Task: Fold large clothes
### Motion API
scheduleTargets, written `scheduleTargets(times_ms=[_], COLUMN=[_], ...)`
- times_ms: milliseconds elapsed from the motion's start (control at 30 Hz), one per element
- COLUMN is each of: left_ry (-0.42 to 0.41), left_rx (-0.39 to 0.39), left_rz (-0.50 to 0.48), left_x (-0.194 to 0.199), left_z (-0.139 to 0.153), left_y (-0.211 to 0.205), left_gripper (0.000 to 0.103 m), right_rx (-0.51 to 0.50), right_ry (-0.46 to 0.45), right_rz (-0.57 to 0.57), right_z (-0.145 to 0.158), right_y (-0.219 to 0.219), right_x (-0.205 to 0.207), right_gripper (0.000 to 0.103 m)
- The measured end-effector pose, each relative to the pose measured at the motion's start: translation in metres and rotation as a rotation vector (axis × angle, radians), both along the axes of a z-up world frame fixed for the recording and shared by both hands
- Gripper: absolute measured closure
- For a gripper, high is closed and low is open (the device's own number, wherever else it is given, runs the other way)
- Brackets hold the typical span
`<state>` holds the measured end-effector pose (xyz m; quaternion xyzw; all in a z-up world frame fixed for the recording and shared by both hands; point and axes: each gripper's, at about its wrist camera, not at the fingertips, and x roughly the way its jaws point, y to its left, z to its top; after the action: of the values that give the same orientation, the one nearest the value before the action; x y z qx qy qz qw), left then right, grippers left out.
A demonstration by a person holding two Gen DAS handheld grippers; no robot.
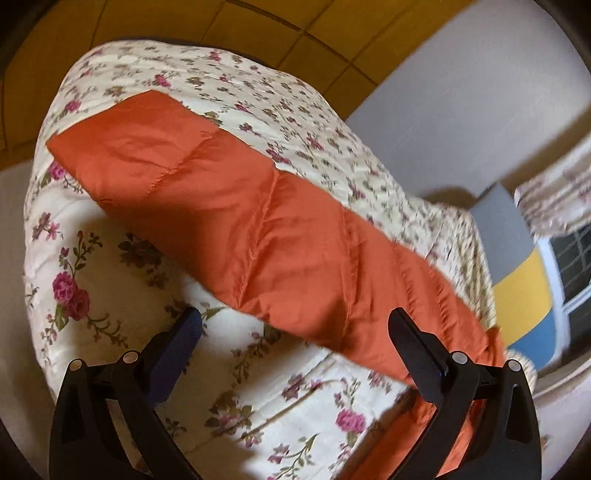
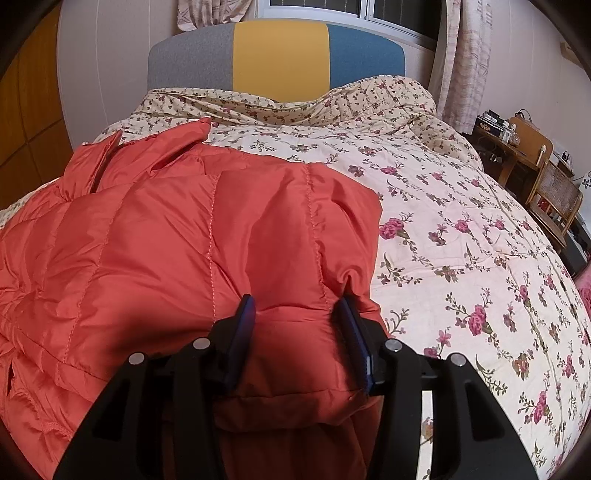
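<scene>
An orange quilted down jacket [image 2: 184,243] lies on a bed with a floral cover [image 2: 461,240]. In the right wrist view my right gripper [image 2: 297,314] has its jaws around a puffed fold of the jacket near its right edge, and the fabric bulges between the blue pads. In the left wrist view the jacket [image 1: 258,229] runs as a long orange band across the floral cover [image 1: 110,258]. My left gripper [image 1: 295,325] is wide open, its right finger touching the jacket's edge and its left finger over the cover.
A grey, yellow and blue headboard [image 2: 277,55] stands at the bed's far end under a window with curtains. A wooden chair [image 2: 554,199] and cluttered desk stand at the right. Yellow wardrobe panels [image 1: 258,22] are beyond the bed in the left wrist view.
</scene>
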<state>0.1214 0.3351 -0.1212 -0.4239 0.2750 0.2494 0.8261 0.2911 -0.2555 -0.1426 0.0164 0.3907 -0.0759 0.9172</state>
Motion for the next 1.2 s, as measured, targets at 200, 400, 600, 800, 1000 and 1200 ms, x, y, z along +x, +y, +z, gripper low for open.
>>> scheduleTargets(times_ms=[200, 400, 600, 800, 1000, 1200], left_ry=[-0.069, -0.121, -0.109, -0.063, -0.085, -0.162], left_rx=[-0.077, -0.126, -0.123, -0.150, 0.070, 0.339], left_rz=[0.077, 0.158, 0.213, 0.256, 0.228, 0.099], left_x=[-0.002, -0.006, -0.001, 0.002, 0.007, 0.024], left_z=[-0.002, -0.004, -0.006, -0.015, 0.030, 0.085], left_y=[0.024, 0.045, 0.061, 0.072, 0.039, -0.022], left_gripper=[0.009, 0.017, 0.034, 0.081, 0.087, 0.087], right_rx=[0.000, 0.000, 0.000, -0.001, -0.001, -0.001], right_ry=[-0.001, -0.001, -0.001, -0.002, -0.003, -0.003], right_rz=[0.000, 0.000, 0.000, 0.000, -0.002, -0.002], right_z=[0.000, 0.000, 0.000, 0.000, 0.000, 0.000], right_y=[0.000, 0.000, 0.000, 0.000, 0.000, 0.000], right_x=[0.000, 0.000, 0.000, 0.000, -0.001, -0.001], right_gripper=[0.055, 0.055, 0.055, 0.055, 0.055, 0.055])
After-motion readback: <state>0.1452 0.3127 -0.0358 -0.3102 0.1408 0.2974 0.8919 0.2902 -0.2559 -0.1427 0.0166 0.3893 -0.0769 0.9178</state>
